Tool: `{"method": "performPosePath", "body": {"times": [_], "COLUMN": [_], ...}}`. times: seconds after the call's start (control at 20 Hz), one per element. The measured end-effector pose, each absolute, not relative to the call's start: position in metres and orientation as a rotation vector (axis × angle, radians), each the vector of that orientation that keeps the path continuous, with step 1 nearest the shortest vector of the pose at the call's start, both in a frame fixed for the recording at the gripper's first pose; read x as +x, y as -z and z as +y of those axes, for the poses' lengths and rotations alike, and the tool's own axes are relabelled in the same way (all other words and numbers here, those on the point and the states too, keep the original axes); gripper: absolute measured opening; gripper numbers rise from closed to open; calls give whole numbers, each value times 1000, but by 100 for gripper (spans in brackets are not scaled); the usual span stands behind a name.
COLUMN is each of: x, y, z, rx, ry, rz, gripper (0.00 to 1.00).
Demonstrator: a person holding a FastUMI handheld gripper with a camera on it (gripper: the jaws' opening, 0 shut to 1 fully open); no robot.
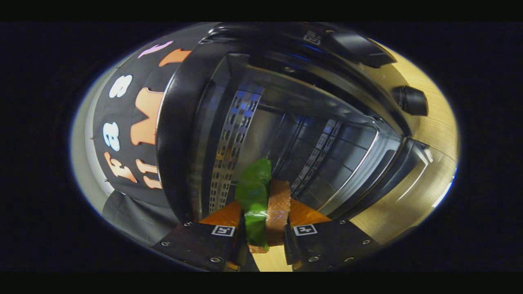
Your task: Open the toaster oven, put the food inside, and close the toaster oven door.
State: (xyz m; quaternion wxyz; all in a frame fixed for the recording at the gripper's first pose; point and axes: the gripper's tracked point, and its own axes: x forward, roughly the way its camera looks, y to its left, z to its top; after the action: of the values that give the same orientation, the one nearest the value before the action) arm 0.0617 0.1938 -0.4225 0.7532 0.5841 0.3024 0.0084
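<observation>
A handheld gripper (264, 234) carries a piece of food (263, 200), a green leaf against a brown slab of what looks like toast or a sandwich, toward the open mouth of a toaster oven (261, 122). The jaws stand only narrowly apart, both fingers pressing on the food from either side, and the food stands on edge between them, its top reaching just ahead of the fingertips and level with the oven's opening. The oven, seen tilted, has its door (392, 179) swung down onto the pale wood table (433, 134), with perforated metal side walls (233, 147) and two dark knobs (410, 100) on its control panel. The step in hand appears to be the insertion: done well, it likely means keeping the food level, carrying it in clear of the perforated walls and the lowered door, and releasing only once it rests on the oven floor. No brand or readable label can be made out on the oven; the fingers carry small square patterned markers (305, 230).
</observation>
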Motion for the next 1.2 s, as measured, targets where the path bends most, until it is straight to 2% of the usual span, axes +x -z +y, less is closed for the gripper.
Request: {"method": "performPosePath", "body": {"times": [0.25,0.45,0.5,0.65,0.8,0.9,1.2], "x": [67,64,62,60,56,53,27], "y": [426,432,435,441,436,428,407], "z": [188,177,168,152,136,128,127], "rx": [1227,1047,993,813,687,647,535], "ry": [8,78,83,86,69,70,-34], "rz": [630,629,645,671,656,645,677], "gripper": [37,47,56,67,88,93,96]}}
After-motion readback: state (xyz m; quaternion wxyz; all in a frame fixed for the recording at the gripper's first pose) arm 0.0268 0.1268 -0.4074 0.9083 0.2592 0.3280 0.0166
